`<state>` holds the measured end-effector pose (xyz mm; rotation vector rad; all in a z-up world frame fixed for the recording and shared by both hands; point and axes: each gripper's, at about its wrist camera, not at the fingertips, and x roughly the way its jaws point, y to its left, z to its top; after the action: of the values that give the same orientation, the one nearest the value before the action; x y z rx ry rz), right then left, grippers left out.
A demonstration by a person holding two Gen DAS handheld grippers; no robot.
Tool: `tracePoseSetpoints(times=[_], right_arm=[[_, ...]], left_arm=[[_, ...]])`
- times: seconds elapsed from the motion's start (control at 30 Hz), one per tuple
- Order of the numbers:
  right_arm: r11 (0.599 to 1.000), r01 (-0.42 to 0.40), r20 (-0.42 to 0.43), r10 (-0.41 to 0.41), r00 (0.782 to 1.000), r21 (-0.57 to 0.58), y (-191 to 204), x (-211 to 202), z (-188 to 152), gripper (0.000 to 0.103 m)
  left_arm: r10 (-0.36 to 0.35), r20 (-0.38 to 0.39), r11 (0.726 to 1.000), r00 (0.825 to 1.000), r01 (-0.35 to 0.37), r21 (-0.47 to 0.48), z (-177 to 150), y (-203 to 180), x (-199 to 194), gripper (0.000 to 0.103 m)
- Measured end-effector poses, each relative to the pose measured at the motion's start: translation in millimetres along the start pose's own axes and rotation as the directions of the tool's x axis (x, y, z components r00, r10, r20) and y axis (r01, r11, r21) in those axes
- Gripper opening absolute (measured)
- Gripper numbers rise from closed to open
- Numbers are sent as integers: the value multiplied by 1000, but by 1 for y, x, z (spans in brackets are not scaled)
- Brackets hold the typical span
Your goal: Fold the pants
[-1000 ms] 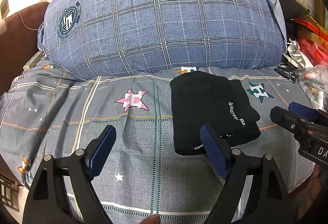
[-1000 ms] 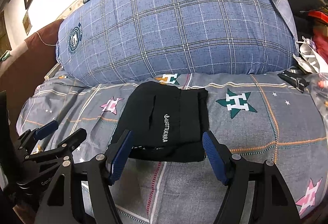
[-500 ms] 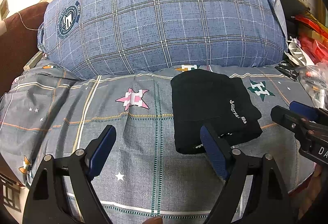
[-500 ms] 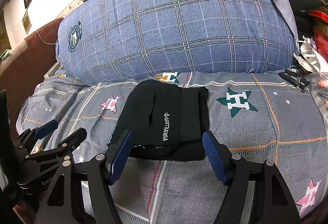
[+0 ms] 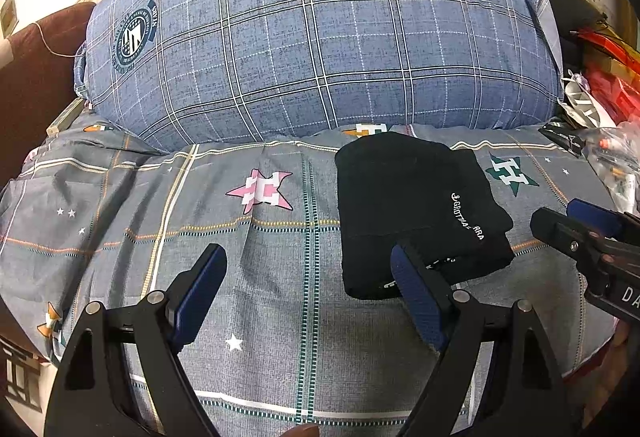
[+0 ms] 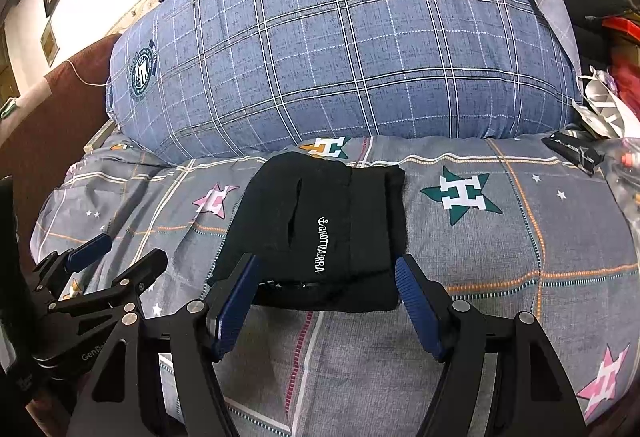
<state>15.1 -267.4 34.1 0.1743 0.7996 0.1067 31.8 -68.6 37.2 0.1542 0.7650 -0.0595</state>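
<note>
Nearest to the cameras, the left gripper (image 5: pixel 308 269) stands with its jaws wide apart and nothing between them, only the grey bedsheet (image 5: pixel 168 221) below. The right gripper (image 6: pixel 326 277) also has its jaws well apart and grips nothing; they stand just at the near edge of the black pants (image 6: pixel 320 229), one blue pad on each side, and it seems they do not touch the cloth, though this is hard to judge. The pants lie folded into a small flat packet on the sheet, white lettering on top, a little right of the middle of the bed. Behind them, at the far side, a big blue checked pillow (image 5: pixel 320 37) rests on the sheet.
</note>
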Motion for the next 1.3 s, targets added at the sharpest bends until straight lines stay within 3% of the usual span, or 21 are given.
tracePoseSetpoints(times=[1.3], right_arm=[[1000,1,-17,0,1000,5,-1,5,-2,72]], left_arm=[[4,-13,1000,1000,-4,-1,-1,3,2,85]])
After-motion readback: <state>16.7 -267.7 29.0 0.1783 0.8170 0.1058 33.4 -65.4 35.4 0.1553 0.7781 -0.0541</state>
